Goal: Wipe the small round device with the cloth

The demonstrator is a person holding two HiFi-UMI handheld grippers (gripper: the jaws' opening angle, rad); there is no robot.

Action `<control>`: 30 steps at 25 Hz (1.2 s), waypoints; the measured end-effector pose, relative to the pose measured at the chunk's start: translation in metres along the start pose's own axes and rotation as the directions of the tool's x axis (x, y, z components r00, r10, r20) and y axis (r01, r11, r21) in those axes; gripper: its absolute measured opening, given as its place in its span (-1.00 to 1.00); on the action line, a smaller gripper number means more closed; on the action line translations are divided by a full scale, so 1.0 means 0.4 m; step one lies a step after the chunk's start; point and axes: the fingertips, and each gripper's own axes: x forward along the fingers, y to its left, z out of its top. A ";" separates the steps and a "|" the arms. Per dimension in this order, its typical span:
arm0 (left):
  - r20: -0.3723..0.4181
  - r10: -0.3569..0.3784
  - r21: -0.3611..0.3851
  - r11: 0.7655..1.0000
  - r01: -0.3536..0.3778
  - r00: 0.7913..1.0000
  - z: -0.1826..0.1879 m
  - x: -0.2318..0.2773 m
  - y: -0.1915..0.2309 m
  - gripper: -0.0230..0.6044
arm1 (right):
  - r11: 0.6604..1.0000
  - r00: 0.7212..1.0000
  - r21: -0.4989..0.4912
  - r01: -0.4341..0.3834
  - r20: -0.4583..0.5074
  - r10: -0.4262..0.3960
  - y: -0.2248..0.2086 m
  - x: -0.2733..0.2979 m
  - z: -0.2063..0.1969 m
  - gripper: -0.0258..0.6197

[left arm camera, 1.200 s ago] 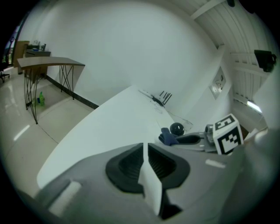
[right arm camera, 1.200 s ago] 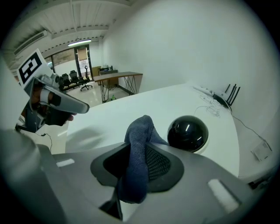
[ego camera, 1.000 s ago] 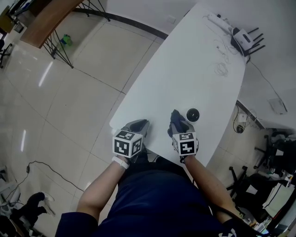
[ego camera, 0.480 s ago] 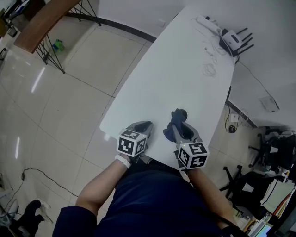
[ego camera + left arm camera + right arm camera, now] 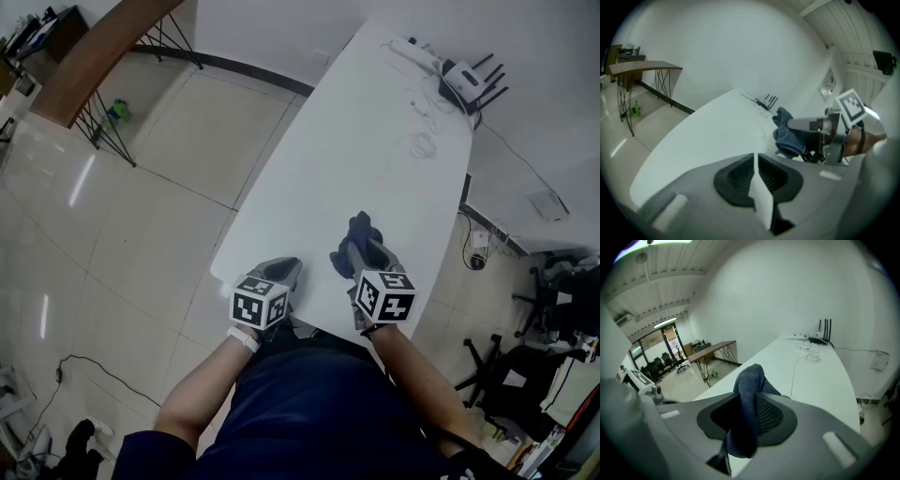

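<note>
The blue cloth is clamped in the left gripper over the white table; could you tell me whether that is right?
Not quite: the blue cloth is clamped in the right gripper, not the left. The right gripper view shows it pinched between that gripper's fingers, and the left gripper holds nothing. The rest stands: the cloth is over the white table.

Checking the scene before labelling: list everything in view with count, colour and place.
table: one, white, centre
cloth: one, dark blue, in right gripper
router: one, white, black antennas, table's far end
power strip: one, white, beside router
cable: one, white, coiled near router
desk: one, brown, far left
bottle: one, green, floor by desk
left gripper: one, grey, shut and empty, table's near edge
right gripper: one, grey, shut on cloth
</note>
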 end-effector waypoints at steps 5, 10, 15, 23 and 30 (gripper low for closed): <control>0.009 0.066 -0.028 0.997 -0.066 0.998 -0.011 -0.060 0.076 -0.85 | 0.997 0.996 -0.055 0.049 -0.075 -0.053 0.012 0.073 -0.071 -0.59; 0.002 0.089 -0.039 0.995 -0.089 0.996 -0.025 -0.092 0.099 -0.85 | 0.996 0.985 -0.053 0.068 -0.157 -0.075 0.003 0.125 -0.157 -0.59; -0.011 0.076 -0.035 0.996 -0.076 0.997 -0.030 -0.087 0.083 -0.85 | 1.000 0.974 0.003 -0.013 -0.227 0.013 0.035 0.123 -0.193 -0.59; 0.013 -0.027 0.022 0.999 0.027 1.000 0.030 0.026 -0.033 -0.86 | 0.995 0.994 -0.005 -0.095 -0.052 0.095 0.029 -0.053 -0.054 -0.59; 0.005 -0.264 0.500 0.836 0.226 0.965 0.093 0.105 -0.327 -0.10 | 0.944 0.961 0.202 -0.261 0.146 0.235 -0.055 -0.140 0.047 -0.58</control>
